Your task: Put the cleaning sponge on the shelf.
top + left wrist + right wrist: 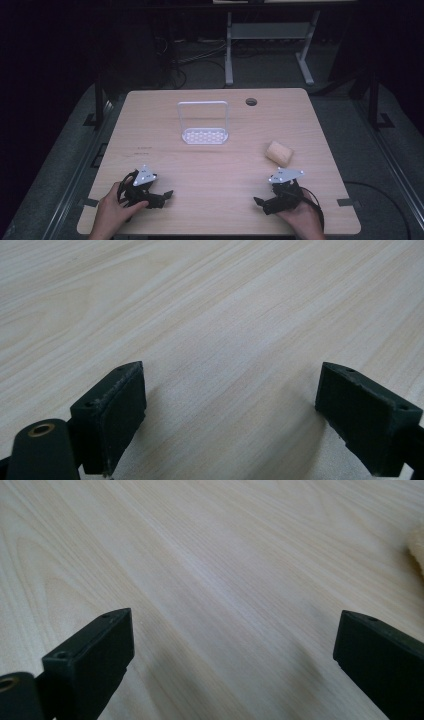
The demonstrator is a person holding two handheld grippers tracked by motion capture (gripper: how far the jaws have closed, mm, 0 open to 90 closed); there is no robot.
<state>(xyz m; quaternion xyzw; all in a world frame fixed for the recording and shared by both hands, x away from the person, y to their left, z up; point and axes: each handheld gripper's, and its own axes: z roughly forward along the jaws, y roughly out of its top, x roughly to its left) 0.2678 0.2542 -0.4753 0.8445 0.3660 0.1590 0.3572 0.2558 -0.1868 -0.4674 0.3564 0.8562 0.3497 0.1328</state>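
Left gripper: jaws spread wide, nothing between them but bare wood. In the left gripper view the two black pads stand well apart with tabletop grain running between. Gripper sits low over the near left part of the table, jaws aimed toward the middle. The person's left hand wraps it from the near edge; grey three-cornered plate on top.

Right gripper: jaws likewise wide apart, holding nothing. Right gripper view shows its pads far apart over bare wood, with a pale soft edge of something at the far right border, too little to be sure of. Gripper low over the near right part of the table, jaws pointing toward the middle, the right hand gripping from behind.

Tan block: lies on the table just beyond the right gripper, near it but apart, untouched.

White rack: upright frame on a perforated base, centre of the table toward the far side, well apart from both grippers.

Small round hole in the tabletop, far right of the rack.
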